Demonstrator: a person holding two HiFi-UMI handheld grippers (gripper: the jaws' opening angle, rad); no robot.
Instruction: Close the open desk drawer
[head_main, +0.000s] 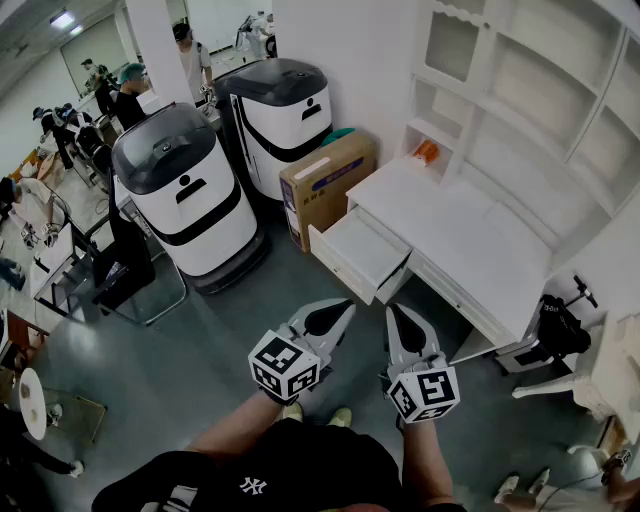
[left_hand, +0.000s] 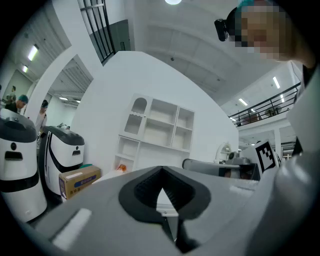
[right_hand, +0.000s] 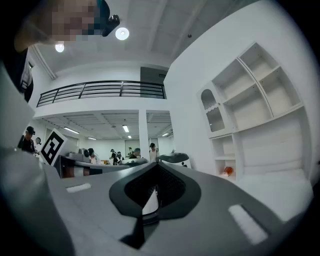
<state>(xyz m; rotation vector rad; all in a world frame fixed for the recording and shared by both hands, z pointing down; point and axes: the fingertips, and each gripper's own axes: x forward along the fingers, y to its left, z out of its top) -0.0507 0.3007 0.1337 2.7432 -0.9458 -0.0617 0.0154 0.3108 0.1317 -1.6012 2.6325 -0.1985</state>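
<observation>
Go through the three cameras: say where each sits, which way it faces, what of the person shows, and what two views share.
Head view: on the head, facing steeply down at the open drawer; left gripper, right gripper and forearms show.
Left gripper view: on that gripper, along its shut jaws toward the shelves.
Right gripper view: likewise, shelves at right.
Shared: both gripper views show the shelves.
</observation>
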